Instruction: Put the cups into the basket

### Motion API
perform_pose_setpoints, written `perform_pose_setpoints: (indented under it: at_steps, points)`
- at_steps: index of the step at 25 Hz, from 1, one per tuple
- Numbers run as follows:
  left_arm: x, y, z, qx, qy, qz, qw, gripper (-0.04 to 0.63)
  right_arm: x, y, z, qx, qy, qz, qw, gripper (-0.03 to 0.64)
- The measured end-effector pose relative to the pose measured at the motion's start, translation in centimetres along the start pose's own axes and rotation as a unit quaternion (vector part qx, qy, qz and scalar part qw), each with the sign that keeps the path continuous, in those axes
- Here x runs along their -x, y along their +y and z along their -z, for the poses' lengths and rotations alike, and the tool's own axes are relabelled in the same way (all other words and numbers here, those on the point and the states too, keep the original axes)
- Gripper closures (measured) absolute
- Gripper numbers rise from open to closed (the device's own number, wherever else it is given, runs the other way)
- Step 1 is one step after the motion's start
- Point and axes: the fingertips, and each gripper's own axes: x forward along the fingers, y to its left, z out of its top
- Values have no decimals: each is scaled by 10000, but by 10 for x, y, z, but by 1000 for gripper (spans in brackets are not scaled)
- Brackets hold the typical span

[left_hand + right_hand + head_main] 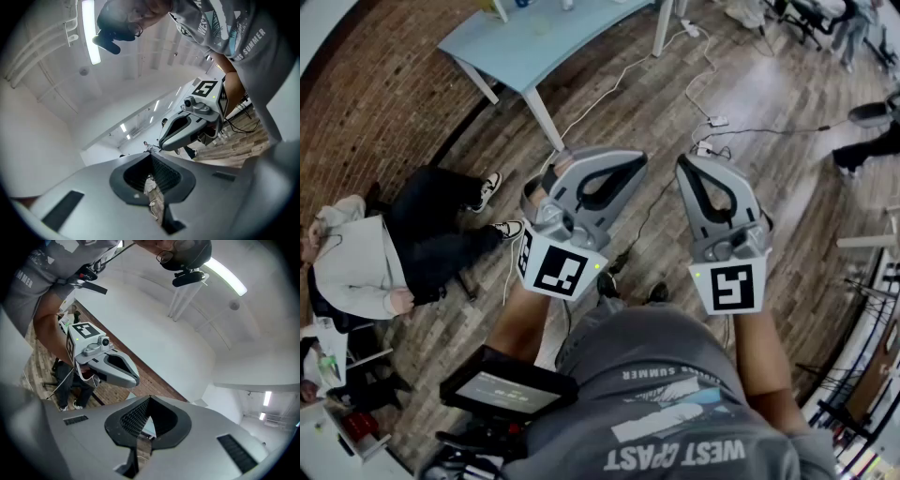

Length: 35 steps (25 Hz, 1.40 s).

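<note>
You have no cup and no basket in any view, so there is nothing to take hold of yet. The head view shows only wood floor, a pale table at the far edge, a cable trailing across the boards and a person sitting on the floor off to your left.

You hold both grippers out level in front of your chest, side by side and apart from each other. On the left gripper the fingers meet at their tips with nothing between them. On the right gripper the fingers are together too, and equally empty.

You need to find the cups first and open the fingers before you reach for them.

As for handling, expect the cups to be light, hollow and easy to tip, though with none in sight their material is only a guess. If they are thin plastic or paper, the wall will buckle under a hard squeeze. If they are glazed or glass, they will be slippery and breakable.

Either way, pinch the rim with one finger inside and one outside, or span the body low down. Close gently and keep the cup upright.
</note>
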Motion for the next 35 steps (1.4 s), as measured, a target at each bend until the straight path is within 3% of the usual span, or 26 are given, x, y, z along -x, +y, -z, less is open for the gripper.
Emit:
perform_pose_setpoints:
  at_steps: [8, 16, 22, 35]
  points:
    - [3, 0, 5, 102, -174, -30, 9998, 595, -4, 3, 1, 1, 19, 32, 10000, 606]
    - [3, 5, 7, 4, 31, -8, 10000, 595, -5, 7, 4, -200, 23, -122, 9997, 603]
    - [1, 1, 9, 186, -111, -7, 9998, 595, -4, 4, 4, -291, -16, -32, 9996, 603]
    - [4, 11, 18, 98, 21, -4, 9999, 595, -14, 4, 7, -349, 22, 45, 9994, 604]
